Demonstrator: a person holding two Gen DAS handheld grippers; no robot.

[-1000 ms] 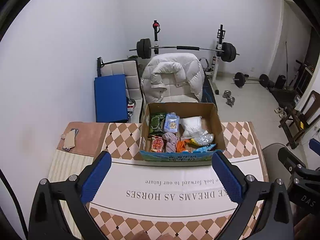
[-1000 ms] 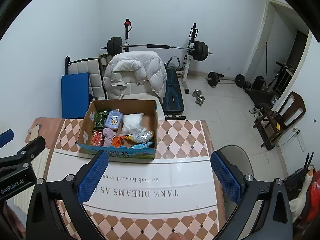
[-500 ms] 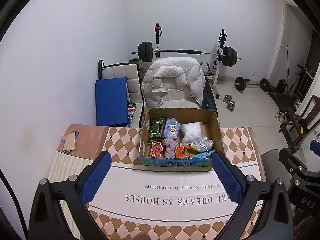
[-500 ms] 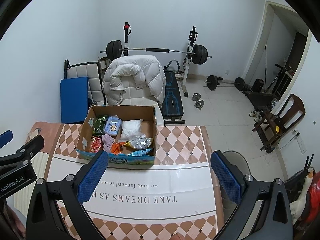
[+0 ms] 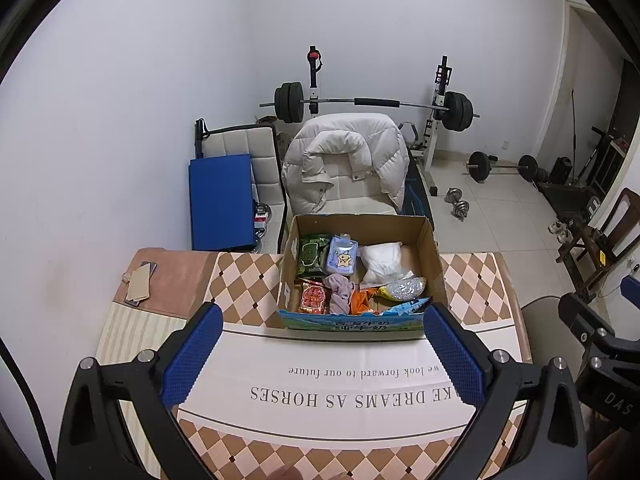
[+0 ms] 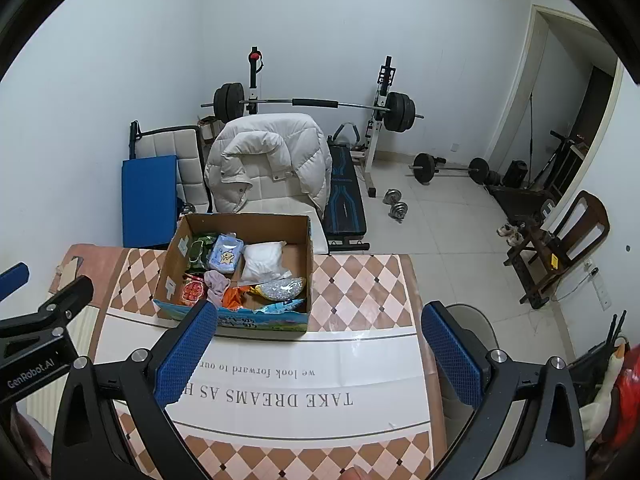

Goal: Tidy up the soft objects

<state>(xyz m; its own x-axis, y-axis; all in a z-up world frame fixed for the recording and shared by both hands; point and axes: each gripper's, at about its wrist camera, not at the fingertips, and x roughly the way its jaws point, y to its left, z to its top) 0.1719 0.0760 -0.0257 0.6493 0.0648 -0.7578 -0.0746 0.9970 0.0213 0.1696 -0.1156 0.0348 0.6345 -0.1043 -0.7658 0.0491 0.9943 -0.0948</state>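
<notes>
A cardboard box (image 5: 434,260) (image 6: 310,264) stands at the far side of the table. It holds soft packets: a white bag (image 5: 382,260) (image 6: 262,258), a green pack (image 5: 312,254), a light blue pack (image 5: 342,256) (image 6: 227,255), a pink cloth (image 5: 339,292), a red packet (image 5: 313,298) and a glittery pouch (image 5: 402,288) (image 6: 282,289). My left gripper (image 5: 322,354) is open and empty, held above the table in front of the box. My right gripper (image 6: 316,356) is open and empty, to the right of the left one.
The table has a checked cloth with a white printed band (image 5: 340,384). A phone and card (image 5: 140,282) lie at the far left. Behind the table stand a chair with a white jacket (image 5: 348,160), a blue mat (image 5: 222,200) and a barbell rack (image 5: 372,102).
Both grippers have drawn back and up from the box, so it looks smaller and farther. Both stay open and empty.
</notes>
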